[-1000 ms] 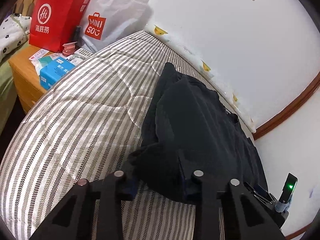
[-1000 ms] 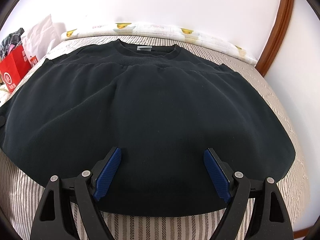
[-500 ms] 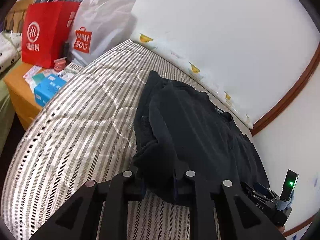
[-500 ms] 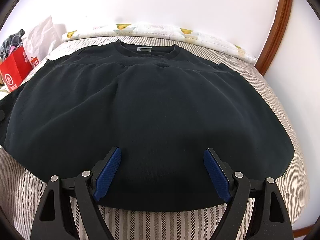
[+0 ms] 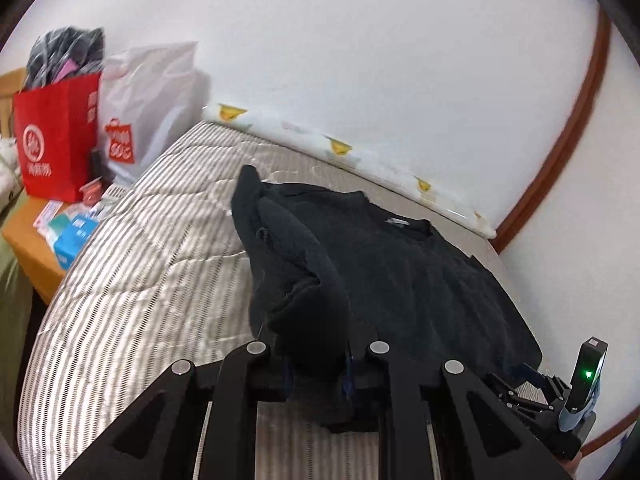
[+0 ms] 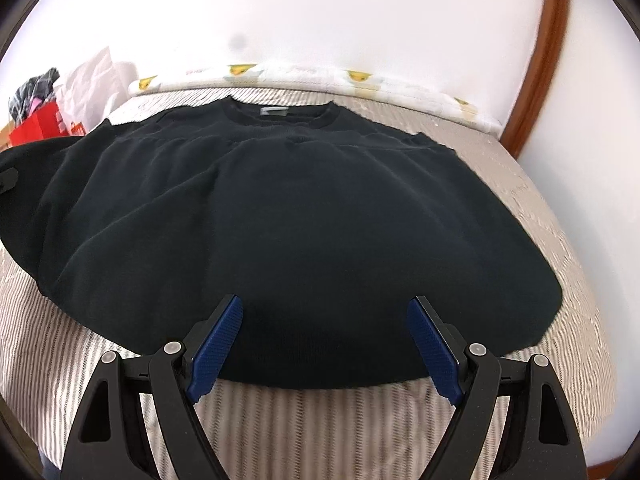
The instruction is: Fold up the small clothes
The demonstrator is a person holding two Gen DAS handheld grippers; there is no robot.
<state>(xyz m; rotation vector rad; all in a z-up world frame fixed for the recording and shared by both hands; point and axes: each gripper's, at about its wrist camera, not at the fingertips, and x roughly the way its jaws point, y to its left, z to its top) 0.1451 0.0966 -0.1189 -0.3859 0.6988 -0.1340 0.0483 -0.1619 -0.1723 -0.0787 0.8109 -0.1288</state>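
A black sweater (image 6: 304, 208) lies spread on the striped bed (image 6: 312, 420), neck toward the wall. My left gripper (image 5: 318, 372) is shut on the sweater's (image 5: 400, 276) left side, and the cloth bunches up in a lifted fold above the bed. My right gripper (image 6: 326, 344) stands open over the sweater's near hem, blue pads (image 6: 218, 344) wide apart with nothing pinched. In the left wrist view the right gripper (image 5: 536, 408) shows at the lower right by the hem.
A red paper bag (image 5: 56, 136) and a white shopping bag (image 5: 148, 108) stand on a wooden bedside table (image 5: 28, 240) left of the bed. A patterned bolster (image 6: 320, 80) runs along the white wall. A brown door frame (image 6: 540, 60) rises at the right.
My left gripper has closed on the sweater's left edge and lifted it up and toward the middle. The right gripper has drifted slightly back along the hem and stayed open.
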